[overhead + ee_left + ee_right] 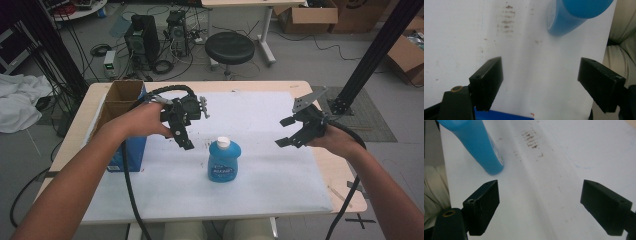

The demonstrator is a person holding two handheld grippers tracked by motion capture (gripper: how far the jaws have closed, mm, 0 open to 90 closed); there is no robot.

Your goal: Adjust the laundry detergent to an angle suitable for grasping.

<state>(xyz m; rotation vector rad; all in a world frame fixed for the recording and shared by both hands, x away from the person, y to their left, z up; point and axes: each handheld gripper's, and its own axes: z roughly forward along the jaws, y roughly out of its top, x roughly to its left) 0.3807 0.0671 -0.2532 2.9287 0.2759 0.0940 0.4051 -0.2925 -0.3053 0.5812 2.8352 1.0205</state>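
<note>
- Blue plastic bottle with white cap [224, 159]: upright on white sheet [260, 185], near the front middle of pale wooden table [340, 185]; touched by neither gripper.
- Left gripper [184, 140]: held above sheet, just left of and behind bottle; jaws spread wide, holding nothing. Seen from left gripper view: bottle [571, 17] ahead, upper right, well beyond the gap [540, 82].
- Right gripper [290, 134]: raised right of bottle, apart from it; jaws wide, holding nothing. Seen from right gripper view: bottle [480, 147] upper left, beyond jaw gap [540, 205].
- Open cardboard box with blue side [122, 125]: at left table edge, behind left forearm.
- Brown smudges [531, 138] on sheet behind bottle.
</note>
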